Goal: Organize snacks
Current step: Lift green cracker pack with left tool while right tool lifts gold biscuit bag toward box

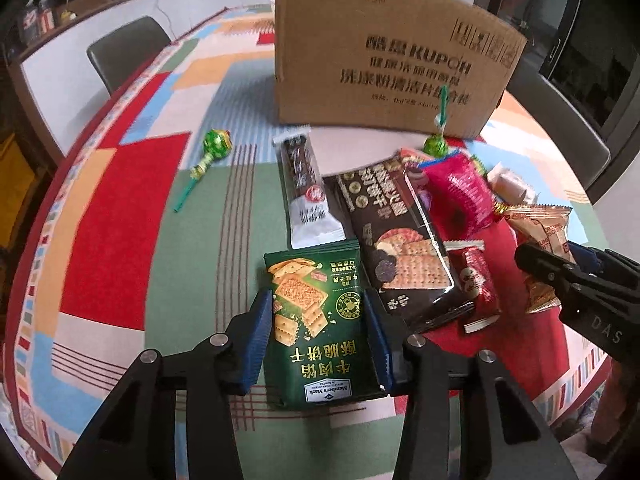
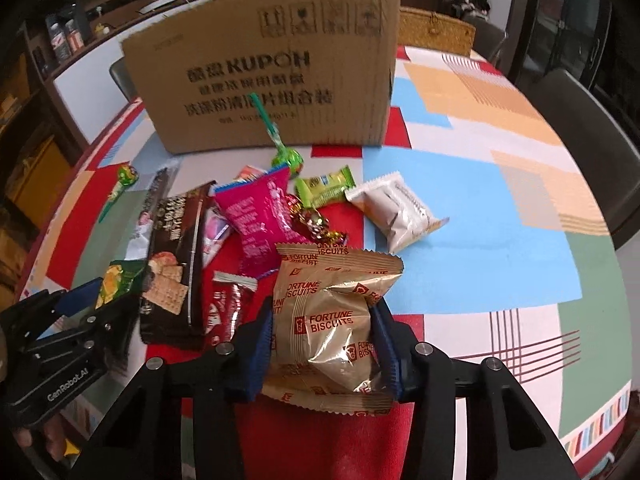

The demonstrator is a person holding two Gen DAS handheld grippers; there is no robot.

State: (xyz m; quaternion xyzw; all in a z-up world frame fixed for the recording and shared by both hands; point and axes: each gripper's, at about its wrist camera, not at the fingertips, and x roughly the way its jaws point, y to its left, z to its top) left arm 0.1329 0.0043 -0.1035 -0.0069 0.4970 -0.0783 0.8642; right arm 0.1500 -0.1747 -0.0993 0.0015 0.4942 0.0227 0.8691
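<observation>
My left gripper (image 1: 318, 332) is shut on a green cracker packet (image 1: 316, 320) near the table's front. My right gripper (image 2: 326, 344) is shut on a gold Fortune Biscuits packet (image 2: 332, 320), which also shows in the left wrist view (image 1: 540, 240). Between them lies a snack pile: a dark cracker box (image 1: 400, 240), a pink bag (image 2: 260, 216), a small red bar (image 2: 228, 308), a black-and-white bar (image 1: 308, 188), a lime packet (image 2: 326, 186), a beige packet (image 2: 400, 212) and wrapped candies (image 2: 316, 220). One green lollipop (image 1: 212, 148) lies at the left; another (image 2: 286, 160) leans by the cardboard box (image 2: 272, 76).
The tall cardboard box (image 1: 384, 60) stands at the back of the table on a patchwork cloth (image 2: 480, 184). A wicker basket (image 2: 436, 28) sits behind it. Dark chairs (image 1: 128, 48) stand at the table's sides.
</observation>
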